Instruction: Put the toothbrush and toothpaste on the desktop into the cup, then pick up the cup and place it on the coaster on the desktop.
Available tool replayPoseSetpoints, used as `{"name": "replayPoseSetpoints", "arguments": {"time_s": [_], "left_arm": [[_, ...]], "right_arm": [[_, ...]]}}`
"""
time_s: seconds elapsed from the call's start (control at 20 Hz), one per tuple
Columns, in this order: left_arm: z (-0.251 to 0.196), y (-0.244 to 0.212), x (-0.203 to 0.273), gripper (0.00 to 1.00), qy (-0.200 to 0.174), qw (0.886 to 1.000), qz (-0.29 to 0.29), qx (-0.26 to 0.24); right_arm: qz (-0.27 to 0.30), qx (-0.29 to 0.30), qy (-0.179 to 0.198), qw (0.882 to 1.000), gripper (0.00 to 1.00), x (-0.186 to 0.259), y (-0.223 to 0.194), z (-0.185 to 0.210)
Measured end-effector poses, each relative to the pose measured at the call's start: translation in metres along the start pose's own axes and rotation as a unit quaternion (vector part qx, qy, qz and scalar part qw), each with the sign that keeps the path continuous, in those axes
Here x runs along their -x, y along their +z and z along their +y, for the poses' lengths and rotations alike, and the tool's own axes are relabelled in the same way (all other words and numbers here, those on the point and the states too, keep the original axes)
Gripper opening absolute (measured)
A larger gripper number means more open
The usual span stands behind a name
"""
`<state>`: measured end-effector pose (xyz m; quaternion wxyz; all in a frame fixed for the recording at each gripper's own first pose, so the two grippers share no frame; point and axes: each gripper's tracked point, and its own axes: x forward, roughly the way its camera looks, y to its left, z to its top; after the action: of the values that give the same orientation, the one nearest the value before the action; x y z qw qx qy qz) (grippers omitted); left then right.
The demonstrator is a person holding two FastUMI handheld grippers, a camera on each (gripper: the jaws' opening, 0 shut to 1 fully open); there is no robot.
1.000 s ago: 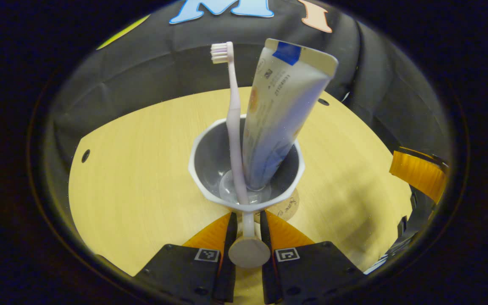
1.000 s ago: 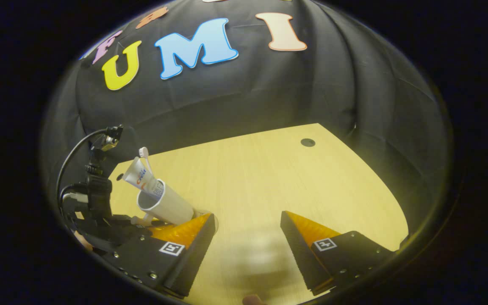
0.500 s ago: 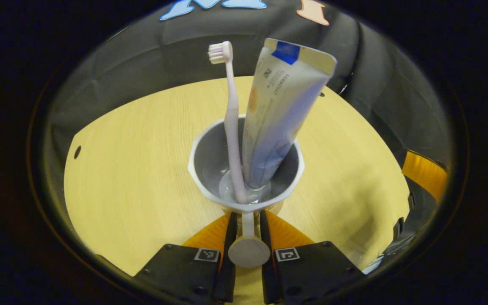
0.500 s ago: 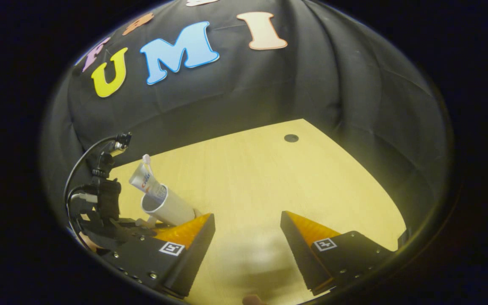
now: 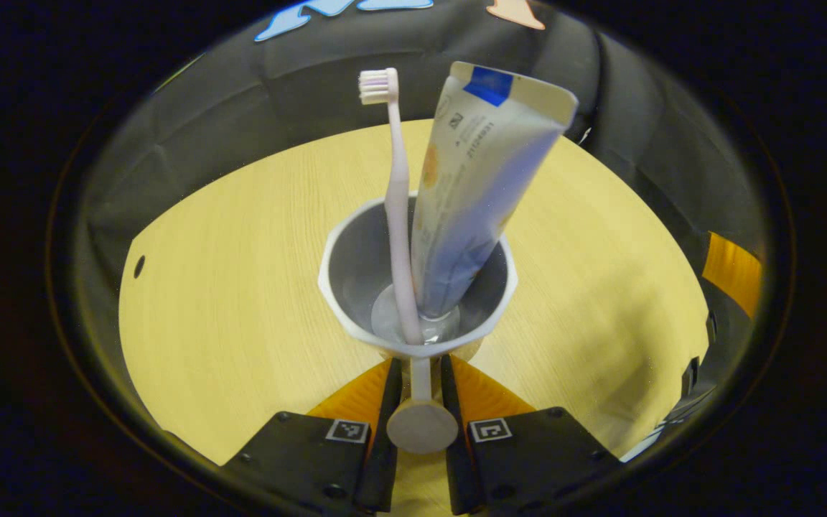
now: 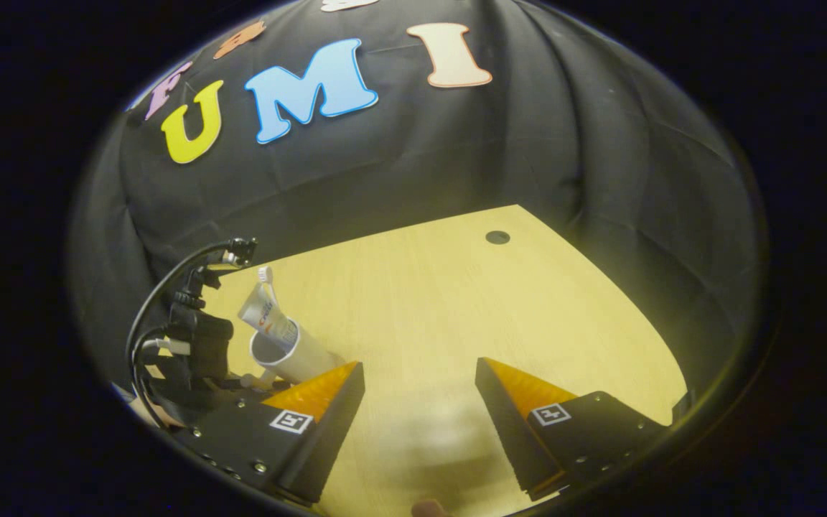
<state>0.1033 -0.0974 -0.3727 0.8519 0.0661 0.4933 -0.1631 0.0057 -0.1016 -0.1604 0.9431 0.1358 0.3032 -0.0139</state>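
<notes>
A white faceted cup (image 5: 356, 287) stands upright over the wooden desktop (image 5: 227, 287). In it lean a pale toothbrush (image 5: 395, 208), bristles up, and a toothpaste tube (image 5: 471, 187). My left gripper (image 5: 421, 368) is shut on the cup's thin handle (image 5: 422, 424), one finger on each side. A tan sliver of the coaster (image 5: 474, 350) peeks from under the cup's near right edge; whether the cup rests on it I cannot tell. In the right gripper view, the cup (image 6: 302, 353) with the toothpaste tube (image 6: 268, 316) sits at the lower left. My right gripper (image 6: 419, 380) is open over bare desktop.
The left gripper's body and black cable (image 6: 184, 345) stand behind the cup in the right gripper view. A finger of the right gripper (image 5: 733, 273) shows at the right edge of the left gripper view. Small dark holes (image 6: 497, 237) mark the desktop's corners.
The cup, still held by its handle, has come over the coaster, which now almost disappears beneath it. In the right gripper view the cup and left gripper have shifted slightly right.
</notes>
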Motion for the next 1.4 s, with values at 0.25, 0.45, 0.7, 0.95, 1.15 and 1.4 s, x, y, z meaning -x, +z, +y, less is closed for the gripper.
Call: {"name": "replayPoseSetpoints", "arguments": {"time_s": [0.25,0.45,0.7,0.95,1.15,1.4], "left_arm": [[-0.009,0.002,0.008,0.57,-0.013,0.999,-0.018,0.024],[-0.014,0.008,0.031,0.83,-0.014,0.997,-0.065,0.035],[-0.003,0.028,0.095,0.91,0.02,0.985,-0.163,0.048],[0.016,0.052,0.186,0.91,0.063,0.952,-0.292,0.072],[0.032,0.06,0.242,0.9,0.093,0.923,-0.367,0.071],[0.055,0.047,0.298,0.9,0.118,0.898,-0.417,0.08]], "right_arm": [[-0.01,0.006,0.009,1.0,0.94,0.006,0.007,0.006],[-0.024,0.034,0.025,0.999,0.95,0.013,0.014,0.018],[-0.058,0.084,0.059,0.993,0.94,0.029,0.027,0.044],[-0.12,0.135,0.085,0.98,0.94,0.055,0.049,0.072],[-0.175,0.157,0.087,0.968,0.94,0.077,0.065,0.092],[-0.233,0.175,0.072,0.954,0.87,0.099,0.08,0.114]]}}
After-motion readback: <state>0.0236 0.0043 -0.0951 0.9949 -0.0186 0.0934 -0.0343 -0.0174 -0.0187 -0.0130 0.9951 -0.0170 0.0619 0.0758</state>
